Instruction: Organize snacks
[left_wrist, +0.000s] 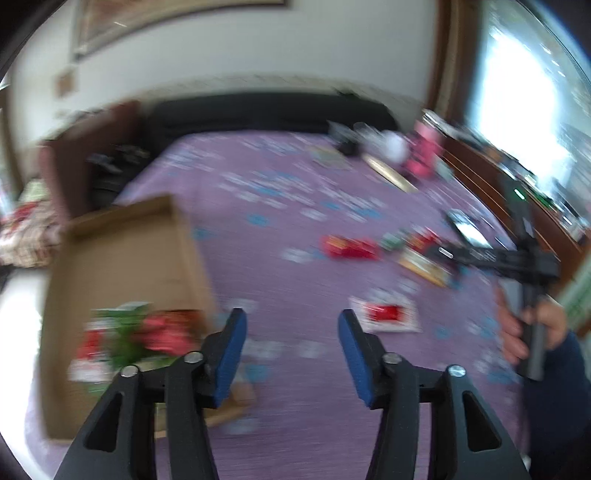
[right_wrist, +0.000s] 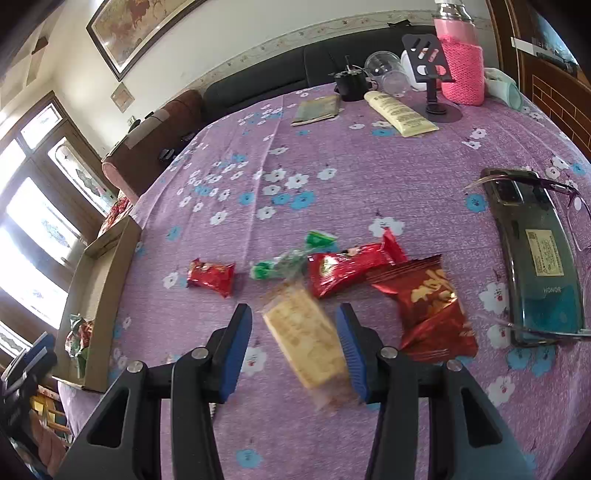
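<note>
In the right wrist view my right gripper (right_wrist: 294, 312) stands open over the purple flowered cloth (right_wrist: 332, 166). A yellow cracker packet (right_wrist: 306, 339), blurred, lies between its fingers, leaning on the right pad and apart from the left one. Beyond it lie a small red packet (right_wrist: 210, 277), a green wrapped sweet (right_wrist: 291, 258), a red packet (right_wrist: 347, 269) and a dark red packet (right_wrist: 432, 306). The cardboard box (right_wrist: 99, 295) sits at the left table edge. In the blurred left wrist view my left gripper (left_wrist: 291, 321) is open and empty beside the box (left_wrist: 129, 258), which holds red and green snacks (left_wrist: 129, 332).
A phone (right_wrist: 535, 258) under glasses (right_wrist: 576, 206) lies at the right. At the back stand a pink bottle (right_wrist: 461, 62), a phone stand (right_wrist: 428, 62), clear cups (right_wrist: 384, 70), a cream tube (right_wrist: 400, 112) and a booklet (right_wrist: 317, 109). A hand (left_wrist: 543, 325) holds the right tool.
</note>
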